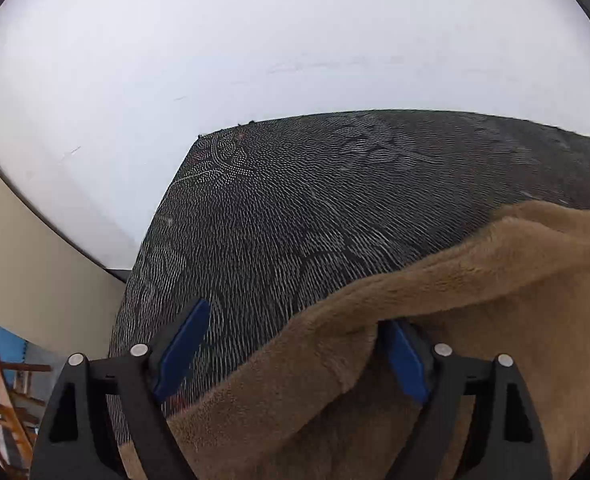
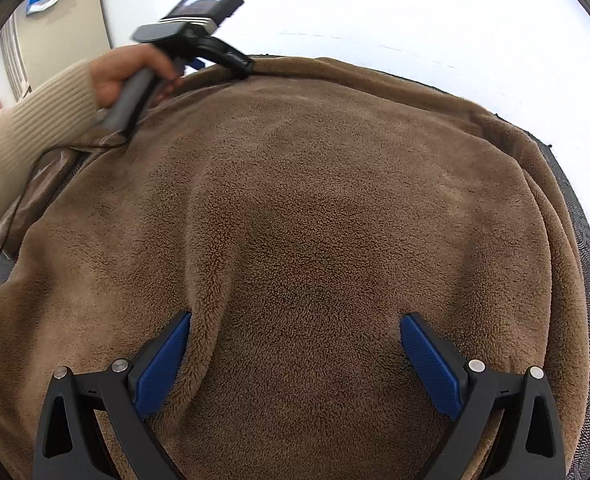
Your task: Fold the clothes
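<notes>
The left tongs (image 1: 291, 356) stand wide apart; a fleece (image 1: 435, 320) edge drapes over the fingertip at 5 o'clock but nothing is pinched. The right tongs (image 2: 295, 356) also gape, their pads resting on the fleece (image 2: 315, 220) without clamping it. The brown fleece lies spread over a dark patterned mat (image 1: 315, 208) on the white desk (image 1: 255, 40). At 10 o'clock in the right view, a hand (image 2: 131, 76) grips the left tool's handle.
</notes>
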The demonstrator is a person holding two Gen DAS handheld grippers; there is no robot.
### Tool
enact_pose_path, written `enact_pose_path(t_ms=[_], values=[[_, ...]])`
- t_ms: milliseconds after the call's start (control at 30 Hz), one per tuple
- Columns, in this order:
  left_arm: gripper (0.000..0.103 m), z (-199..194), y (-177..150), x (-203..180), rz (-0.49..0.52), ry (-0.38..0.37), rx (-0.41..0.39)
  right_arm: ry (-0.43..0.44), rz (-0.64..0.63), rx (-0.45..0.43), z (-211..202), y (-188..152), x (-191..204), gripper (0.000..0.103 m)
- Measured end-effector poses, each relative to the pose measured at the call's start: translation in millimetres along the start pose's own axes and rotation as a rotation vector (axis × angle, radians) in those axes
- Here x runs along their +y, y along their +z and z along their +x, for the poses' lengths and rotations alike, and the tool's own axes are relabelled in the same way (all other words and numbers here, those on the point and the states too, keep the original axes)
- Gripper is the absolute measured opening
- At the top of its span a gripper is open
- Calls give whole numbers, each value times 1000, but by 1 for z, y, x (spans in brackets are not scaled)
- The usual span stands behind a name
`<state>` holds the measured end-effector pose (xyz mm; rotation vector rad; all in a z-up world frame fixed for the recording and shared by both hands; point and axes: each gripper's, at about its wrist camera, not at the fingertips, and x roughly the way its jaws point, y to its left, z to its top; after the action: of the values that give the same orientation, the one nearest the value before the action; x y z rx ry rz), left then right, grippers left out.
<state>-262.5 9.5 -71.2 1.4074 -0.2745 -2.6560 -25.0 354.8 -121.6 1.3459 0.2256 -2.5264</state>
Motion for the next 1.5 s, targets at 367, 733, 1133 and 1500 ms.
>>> enact_pose_path(t_ms=[367,733,1133,1500], values=[[99,-48,-16,20,21,-64,-59,3,3,0,-2,-1,-1,102],[100,-212,-159,61,165,-304,-197,-4,-1,3,-1,0,0,102],[102,-333,-381,65,265,-483,-238,-18,-7,0,-1,0,3,102],[102,-327,-415,43,211,-472,-210,-86,94,-333,-114,-51,12,102]])
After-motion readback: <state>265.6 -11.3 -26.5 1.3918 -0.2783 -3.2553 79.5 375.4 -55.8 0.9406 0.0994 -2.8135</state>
